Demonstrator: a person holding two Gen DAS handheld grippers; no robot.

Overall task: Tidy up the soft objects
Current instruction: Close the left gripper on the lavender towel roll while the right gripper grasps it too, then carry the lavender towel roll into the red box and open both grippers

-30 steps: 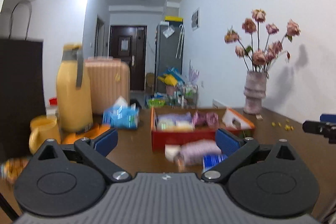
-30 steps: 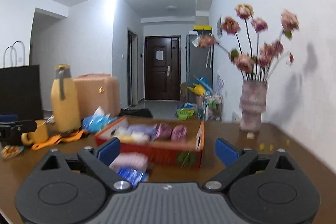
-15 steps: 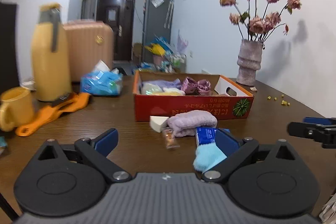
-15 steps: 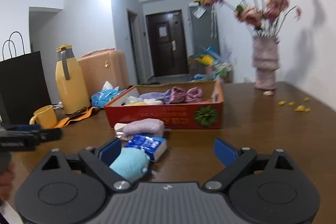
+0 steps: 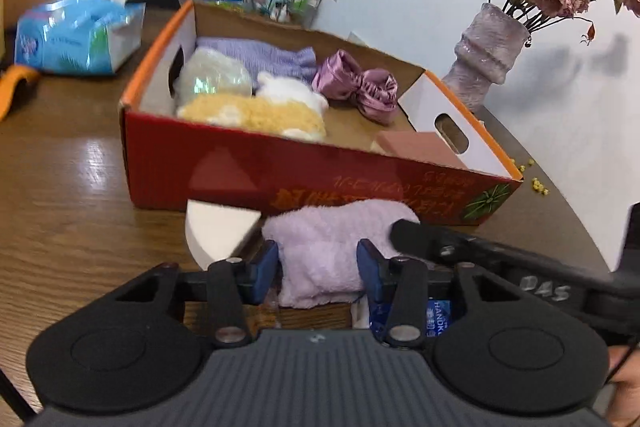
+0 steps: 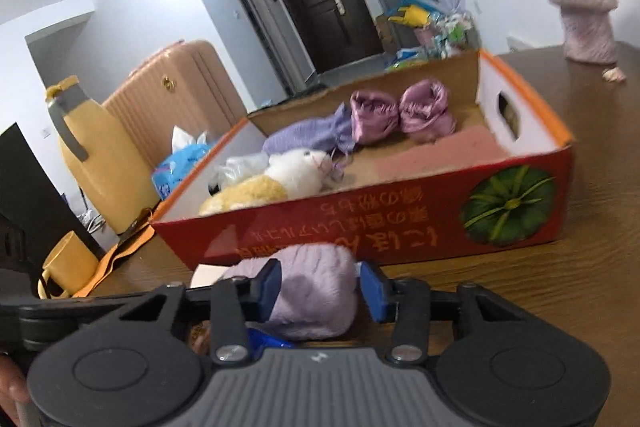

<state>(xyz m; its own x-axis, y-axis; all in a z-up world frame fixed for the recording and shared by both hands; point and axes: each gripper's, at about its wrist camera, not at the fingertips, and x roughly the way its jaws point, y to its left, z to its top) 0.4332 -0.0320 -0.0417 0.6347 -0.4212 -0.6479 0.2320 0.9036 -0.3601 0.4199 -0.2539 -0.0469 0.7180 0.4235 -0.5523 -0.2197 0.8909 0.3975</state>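
A lilac fluffy cloth (image 5: 332, 227) lies on the wooden table against the front wall of the red cardboard box (image 5: 280, 183). My left gripper (image 5: 318, 267) is closing on its near end, blue pads touching both sides. My right gripper (image 6: 320, 281) is closing too, its pads against the same lilac cloth (image 6: 316, 267) from the other side. One of its black fingers (image 5: 480, 251) reaches in from the right in the left wrist view. The red box (image 6: 360, 227) holds a yellow-and-white plush (image 5: 256, 115), a purple satin scrunchie (image 5: 356, 87), a lilac knit (image 5: 260, 55) and a pink sponge (image 5: 416, 145).
A white wedge sponge (image 5: 216, 227) lies left of the cloth and a blue packet (image 5: 438, 315) lies under the grippers. A tissue pack (image 5: 76, 35) sits at the left, a vase (image 5: 488, 55) at the right. A yellow flask (image 6: 96, 155), mug (image 6: 68, 263) and suitcase (image 6: 176, 83) stand behind.
Both grippers have dropped forward and down to the table in front of the box. Their jaws have narrowed from wide apart to the lilac cloth's sides.
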